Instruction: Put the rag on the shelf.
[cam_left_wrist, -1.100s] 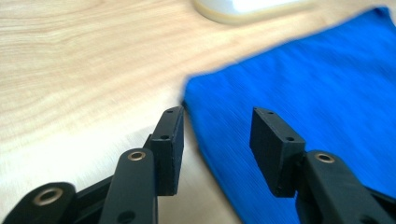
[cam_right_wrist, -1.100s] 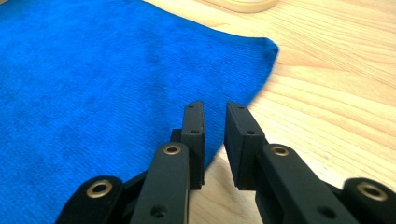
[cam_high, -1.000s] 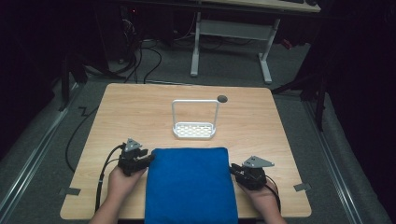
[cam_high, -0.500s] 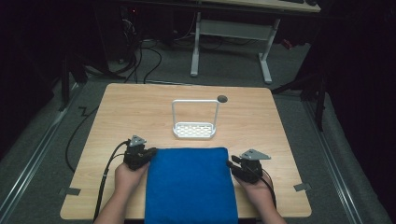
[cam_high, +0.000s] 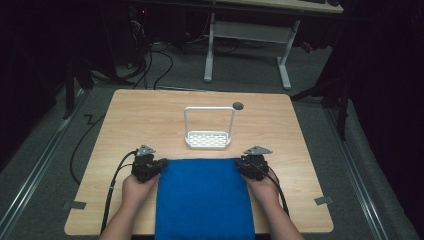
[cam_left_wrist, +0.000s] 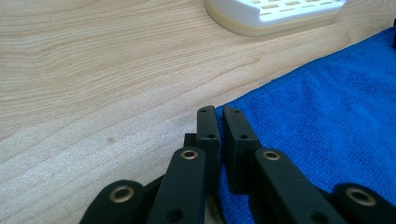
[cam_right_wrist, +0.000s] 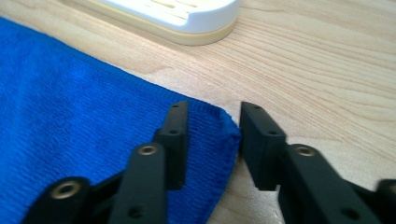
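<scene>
Rack (cam_high: 208, 140) behind towel (cam_high: 202, 200); tools at towel's far corners.

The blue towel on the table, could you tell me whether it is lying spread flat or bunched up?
Spread flat. The blue towel lies smooth on the table, edges straight, near end hanging over the front edge.

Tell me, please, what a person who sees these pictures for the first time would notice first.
The bright blue towel lies flat on the near half of the wooden table and catches the eye first. The left gripper is shut on its far left corner, while the right gripper has its jaws around the far right corner, just closing. Behind the towel stands a small white rack.
</scene>
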